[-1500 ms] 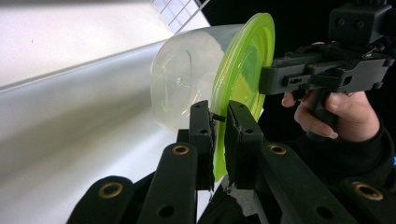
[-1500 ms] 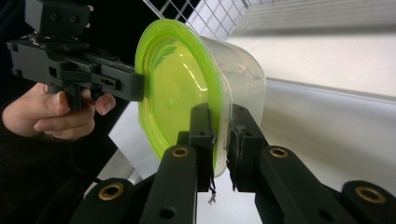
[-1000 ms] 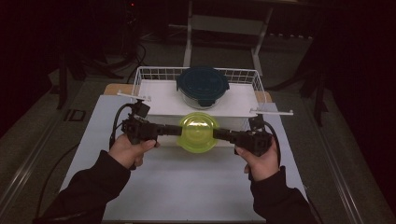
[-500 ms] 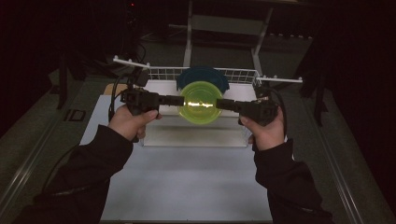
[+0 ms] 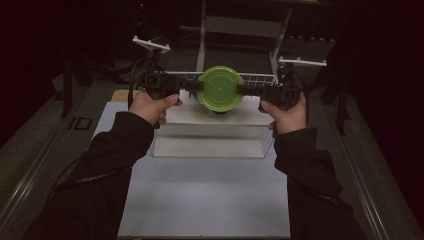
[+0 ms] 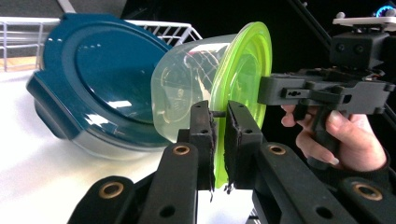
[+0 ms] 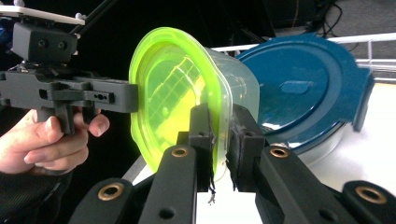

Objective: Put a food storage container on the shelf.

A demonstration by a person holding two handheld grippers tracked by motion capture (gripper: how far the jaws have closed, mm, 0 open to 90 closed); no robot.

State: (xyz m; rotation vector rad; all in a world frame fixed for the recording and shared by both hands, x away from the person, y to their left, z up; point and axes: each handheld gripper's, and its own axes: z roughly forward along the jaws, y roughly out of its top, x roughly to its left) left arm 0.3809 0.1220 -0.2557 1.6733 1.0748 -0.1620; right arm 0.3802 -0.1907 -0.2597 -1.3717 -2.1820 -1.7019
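You've lifted the round clear plastic container with the lime-green lid (image 5: 220,89) off the white table (image 5: 200,200) and tipped it on edge over the white wire basket (image 5: 252,78). Your left gripper (image 5: 196,85) and right gripper (image 5: 243,90) each pinch its rim from opposite sides. It now hangs in front of the dark blue lidded container (image 6: 88,79) leaning there, the 1 obstacle to setting it down.

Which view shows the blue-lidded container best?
The left gripper view: the blue-lidded container shows its lid, side and glass base, tilted in the rack. The right gripper view has its lid partly behind the green-lidded tub. In the high view that tub hides nearly all of it.
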